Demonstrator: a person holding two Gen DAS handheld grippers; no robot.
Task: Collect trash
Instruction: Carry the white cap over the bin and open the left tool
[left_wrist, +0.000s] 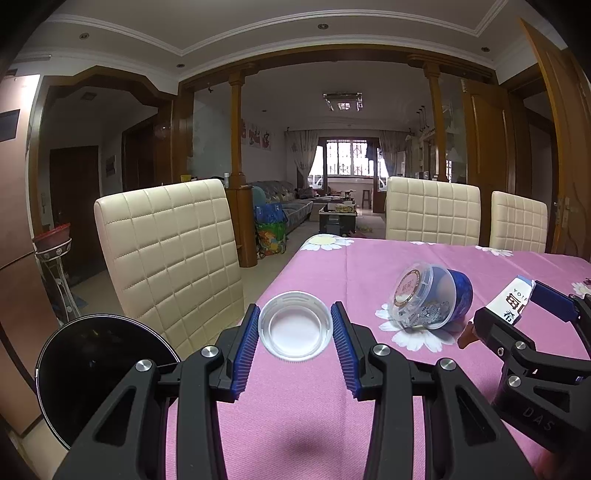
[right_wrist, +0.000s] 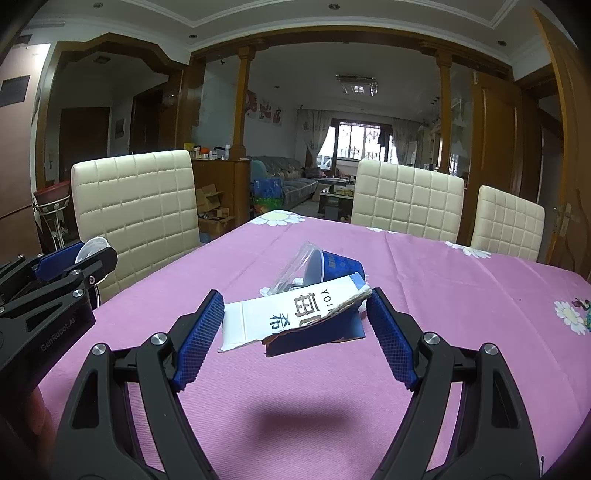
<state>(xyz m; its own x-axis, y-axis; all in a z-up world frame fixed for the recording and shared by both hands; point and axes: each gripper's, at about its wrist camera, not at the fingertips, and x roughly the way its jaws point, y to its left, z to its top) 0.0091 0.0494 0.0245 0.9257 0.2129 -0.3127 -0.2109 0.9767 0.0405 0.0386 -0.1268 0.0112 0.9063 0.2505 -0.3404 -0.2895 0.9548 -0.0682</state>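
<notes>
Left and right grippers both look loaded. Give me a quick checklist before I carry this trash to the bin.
1. Left gripper grips the white plastic lid: ok, pads press on both sides of its rim.
2. Right gripper grips the torn carton piece: ok, held across its width, lifted off the pink tablecloth.
3. Carton secure: cannot tell, a torn flap hangs loose underneath.
4. Black bin within view: ok, beside the table's left edge, open.
5. Table cleared: not ok, the blue plastic tub lies on its side on the cloth.
6. Grippers apart: ok, no contact.
</notes>
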